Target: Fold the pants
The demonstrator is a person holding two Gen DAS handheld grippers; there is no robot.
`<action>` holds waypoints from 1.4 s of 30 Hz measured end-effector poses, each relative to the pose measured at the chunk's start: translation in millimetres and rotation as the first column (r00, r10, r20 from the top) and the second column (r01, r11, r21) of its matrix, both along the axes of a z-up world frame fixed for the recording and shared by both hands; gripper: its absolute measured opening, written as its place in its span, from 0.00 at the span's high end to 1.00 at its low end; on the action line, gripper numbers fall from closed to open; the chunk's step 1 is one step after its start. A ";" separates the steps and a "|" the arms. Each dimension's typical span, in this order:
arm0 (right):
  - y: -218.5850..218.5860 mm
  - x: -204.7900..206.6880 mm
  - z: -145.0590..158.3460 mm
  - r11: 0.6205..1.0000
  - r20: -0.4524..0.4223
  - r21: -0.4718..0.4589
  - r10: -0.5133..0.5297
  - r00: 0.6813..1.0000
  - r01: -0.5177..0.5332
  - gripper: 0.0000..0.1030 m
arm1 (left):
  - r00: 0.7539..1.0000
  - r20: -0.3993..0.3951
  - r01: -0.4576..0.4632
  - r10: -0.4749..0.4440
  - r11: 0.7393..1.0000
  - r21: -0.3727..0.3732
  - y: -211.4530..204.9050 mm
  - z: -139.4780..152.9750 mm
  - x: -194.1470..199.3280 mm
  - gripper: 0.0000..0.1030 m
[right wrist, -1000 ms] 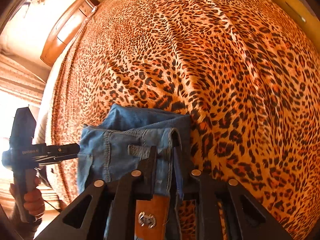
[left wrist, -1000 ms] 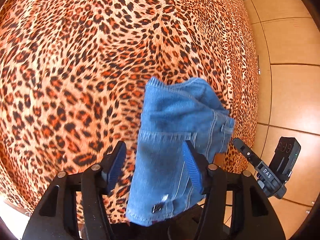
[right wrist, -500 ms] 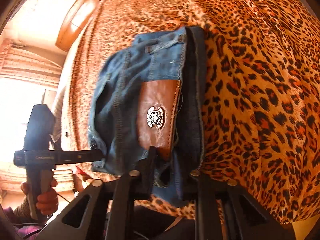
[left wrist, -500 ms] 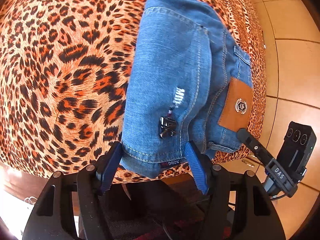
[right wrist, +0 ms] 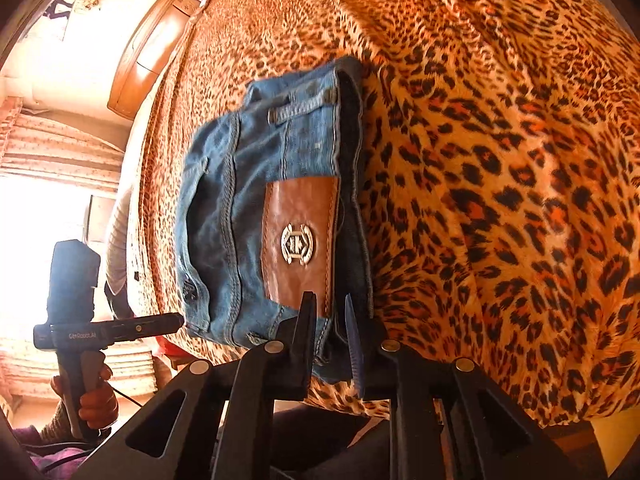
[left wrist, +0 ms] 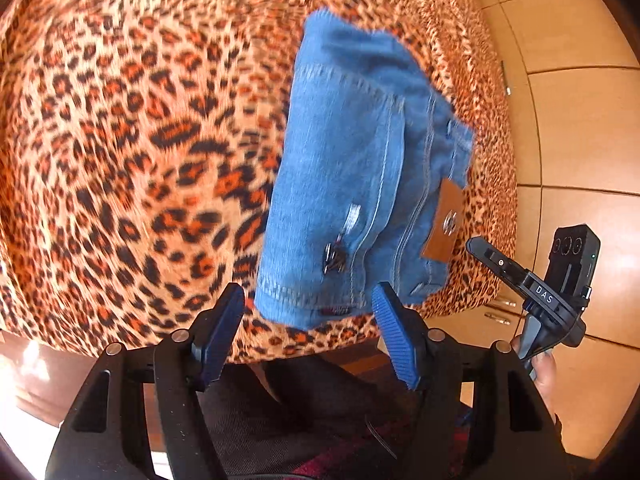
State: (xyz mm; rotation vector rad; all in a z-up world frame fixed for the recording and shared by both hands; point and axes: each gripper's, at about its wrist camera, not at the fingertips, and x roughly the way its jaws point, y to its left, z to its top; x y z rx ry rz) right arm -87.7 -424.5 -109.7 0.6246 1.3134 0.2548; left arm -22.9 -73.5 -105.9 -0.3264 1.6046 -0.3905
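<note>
Denim pants (left wrist: 360, 184), folded, lie on the leopard-print bedspread (left wrist: 132, 152) at my left gripper's (left wrist: 310, 322) twelve o'clock, jaws spread, gripping nothing. From my right gripper (right wrist: 330, 320): jaws, just widening, narrowly bracket the waistband edge (right wrist: 326, 344) at six o'clock.

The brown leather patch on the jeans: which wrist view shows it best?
The right wrist view: the leather patch is large, sharp, its metal emblem clear. The left wrist view shows it small, blurred, at the folded jeans' right edge.
</note>
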 end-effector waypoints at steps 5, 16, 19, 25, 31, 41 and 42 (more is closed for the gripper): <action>-20.7 45.3 8.0 0.996 0.045 0.002 -0.094 0.995 0.094 0.65 | 0.996 0.089 -0.025 0.019 0.998 0.063 -21.5 5.5 72.5 0.35; 3.2 112.2 -16.6 0.981 -0.017 -0.156 -0.121 0.992 0.117 0.58 | 0.993 -0.030 -0.109 0.112 0.991 0.082 -43.7 -32.9 156.0 0.36; 12.3 123.4 11.1 0.972 0.094 -0.207 -0.089 0.992 0.107 0.58 | 0.982 -0.025 -0.188 0.187 0.982 -0.036 -20.8 -19.7 150.6 0.35; 80.0 188.6 38.3 0.948 0.136 -0.146 0.302 0.943 -0.283 0.49 | 0.988 -0.084 -0.134 0.130 0.990 -0.051 -13.1 -40.0 84.1 0.32; 175.2 228.2 7.1 0.792 -0.022 -0.152 0.595 0.803 -0.591 0.46 | 0.971 -0.151 -0.203 0.186 0.974 -0.100 -27.4 -62.9 51.1 0.32; 240.0 221.7 11.6 0.561 -0.089 -0.277 0.793 0.602 -0.780 0.91 | 0.958 -0.124 -0.276 0.259 0.951 -0.141 -26.3 -53.7 22.2 0.45; 233.1 226.6 13.0 0.583 -0.096 -0.282 0.773 0.627 -0.762 0.91 | 0.955 -0.131 -0.282 0.265 0.950 -0.137 -26.6 -54.9 20.9 0.45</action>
